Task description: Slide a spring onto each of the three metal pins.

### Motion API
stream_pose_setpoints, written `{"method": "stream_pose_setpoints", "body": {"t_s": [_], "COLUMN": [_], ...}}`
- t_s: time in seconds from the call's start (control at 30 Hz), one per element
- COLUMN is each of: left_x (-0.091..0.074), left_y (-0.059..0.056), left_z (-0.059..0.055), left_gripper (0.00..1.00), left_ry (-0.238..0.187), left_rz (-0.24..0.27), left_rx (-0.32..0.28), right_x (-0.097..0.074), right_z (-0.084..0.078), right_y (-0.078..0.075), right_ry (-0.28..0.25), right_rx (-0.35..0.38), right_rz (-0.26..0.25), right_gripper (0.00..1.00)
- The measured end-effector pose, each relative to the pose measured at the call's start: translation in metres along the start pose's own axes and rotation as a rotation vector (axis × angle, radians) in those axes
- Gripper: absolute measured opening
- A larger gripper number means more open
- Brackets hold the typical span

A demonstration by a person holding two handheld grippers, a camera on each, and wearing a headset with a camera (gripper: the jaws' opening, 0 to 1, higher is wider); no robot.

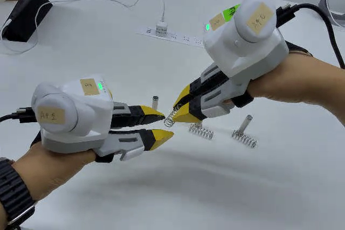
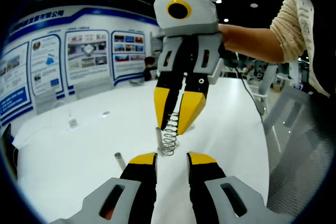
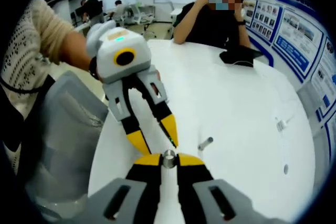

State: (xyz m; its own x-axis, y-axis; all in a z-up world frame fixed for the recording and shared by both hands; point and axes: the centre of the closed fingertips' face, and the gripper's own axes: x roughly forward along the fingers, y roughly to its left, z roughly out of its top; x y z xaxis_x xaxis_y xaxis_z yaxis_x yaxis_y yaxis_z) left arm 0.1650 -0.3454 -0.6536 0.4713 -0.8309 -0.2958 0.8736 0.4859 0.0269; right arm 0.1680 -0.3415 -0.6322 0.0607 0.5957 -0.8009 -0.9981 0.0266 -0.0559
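right gripper clamped on pin w/ spring at tips; left gripper jaws part-open, empty, nr spring.

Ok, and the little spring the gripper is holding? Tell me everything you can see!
The spring is a thin coil of shiny silvery wire, like metal. Its upper end is pinched between the yellow tips of the right gripper, and the rest hangs out slanted toward the white table. A small metal pin stands close beside it. The open left gripper points at it, close by.
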Motion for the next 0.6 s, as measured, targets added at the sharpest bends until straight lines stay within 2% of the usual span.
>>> {"method": "stream_pose_setpoints", "body": {"t_s": [0.33, 0.6], "left_x": [-0.008, -0.011], "left_y": [0.002, -0.003], "left_z": [-0.004, -0.010], "left_gripper": [0.36, 0.43], "left_ry": [-0.003, -0.001], "left_rz": [0.033, 0.048], "left_rx": [-0.019, -0.041], "right_x": [-0.001, 0.003], "right_z": [0.006, 0.015], "right_y": [-0.021, -0.045], "right_ry": [0.024, 0.050], "right_rx": [-0.006, -0.019], "right_rz": [-0.017, -0.032], "right_gripper": [0.12, 0.12]}}
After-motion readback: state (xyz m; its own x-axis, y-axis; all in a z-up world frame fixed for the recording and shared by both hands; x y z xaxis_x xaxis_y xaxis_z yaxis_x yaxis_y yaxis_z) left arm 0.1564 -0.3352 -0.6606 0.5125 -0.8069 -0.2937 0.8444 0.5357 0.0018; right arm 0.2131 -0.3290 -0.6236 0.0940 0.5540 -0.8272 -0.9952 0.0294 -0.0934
